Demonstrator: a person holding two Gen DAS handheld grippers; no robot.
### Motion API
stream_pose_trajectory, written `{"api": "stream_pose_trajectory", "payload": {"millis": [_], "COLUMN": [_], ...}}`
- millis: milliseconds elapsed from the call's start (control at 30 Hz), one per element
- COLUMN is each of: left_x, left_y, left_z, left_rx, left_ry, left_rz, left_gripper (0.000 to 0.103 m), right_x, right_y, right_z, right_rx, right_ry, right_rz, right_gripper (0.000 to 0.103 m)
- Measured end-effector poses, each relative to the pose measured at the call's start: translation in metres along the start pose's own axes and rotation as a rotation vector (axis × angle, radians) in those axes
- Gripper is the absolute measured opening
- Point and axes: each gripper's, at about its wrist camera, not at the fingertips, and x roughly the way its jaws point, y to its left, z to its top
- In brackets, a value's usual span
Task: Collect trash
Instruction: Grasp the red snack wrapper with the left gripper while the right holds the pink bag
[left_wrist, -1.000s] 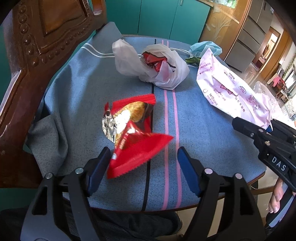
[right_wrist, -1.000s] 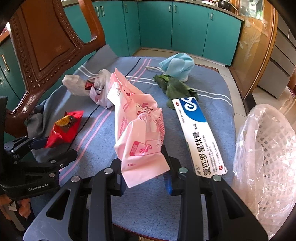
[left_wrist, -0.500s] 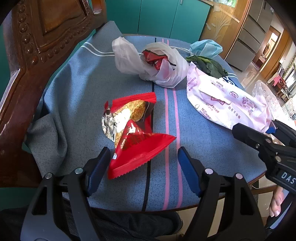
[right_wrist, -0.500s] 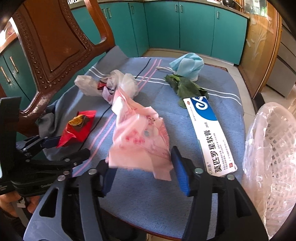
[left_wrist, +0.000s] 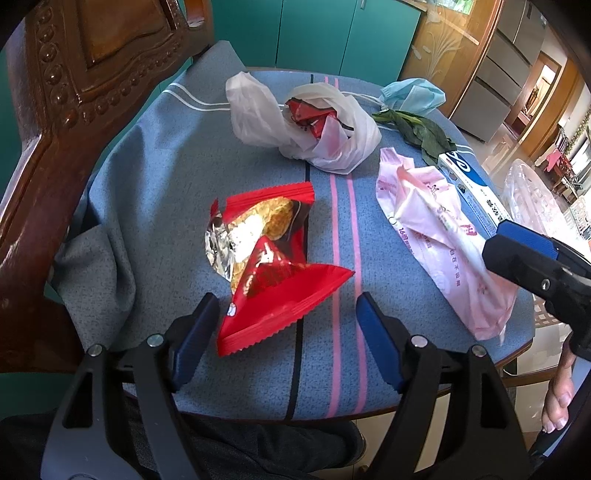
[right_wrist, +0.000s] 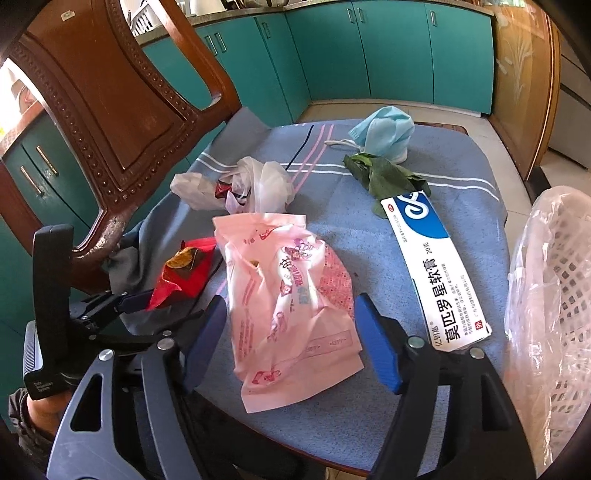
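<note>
Trash lies scattered over a chair seat covered with a blue-grey striped cloth (right_wrist: 325, 417): a crumpled pink printed plastic bag (right_wrist: 291, 314), a torn red foil snack wrapper (left_wrist: 266, 266), a white plastic bag with red wrappers inside (left_wrist: 303, 125), a long white-and-blue ointment box (right_wrist: 432, 266), some wilted green leaves (right_wrist: 384, 177) and a light blue face mask (right_wrist: 384, 133). The pink bag lies flat on the cloth between the blue pads of the right gripper (right_wrist: 291, 339); the jaws are opening and neither pad presses on the bag, with gaps showing on both sides. The left gripper (left_wrist: 284, 332) stands wide open above the near end of the red wrapper, whose pointed corner reaches between the fingers without touching either pad. The wrapper lies left of the pink bag, with the cloth's pink stripes between them. The ointment box lies just right of the pink bag, and the leaves and mask sit beyond it toward the far edge of the seat. A white lattice basket lined with clear plastic (right_wrist: 554, 295) stands beside the seat on the right. A carved dark wooden chair back (right_wrist: 110, 110) rises at the left.
</note>
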Motion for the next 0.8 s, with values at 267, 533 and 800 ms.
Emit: {"api": "stream_pose_trajectory", "payload": {"millis": [267,533,800], "left_x": [-0.003,-0.007,-0.020], "left_y": [0.013,0.023,0.037], "left_z": [0.000,0.000,0.006], "left_rx": [-0.041,-0.057,-0.125], "left_ry": [-0.004,-0.002,-0.039], "left_rz": [-0.015,-0.015,-0.078], "left_gripper": [0.078,0.078,0.087], "right_x": [0.013,0.032,0.029], "right_y": [0.002,-0.001,0.002], "right_z": [-0.002,0.000,0.003], "right_rx": [-0.028,0.006,-0.002], "right_ry": [0.041,0.073,0.068], "right_rz": [-0.016,0.010,0.010], "right_gripper": [0.079,0.080,0.084]}}
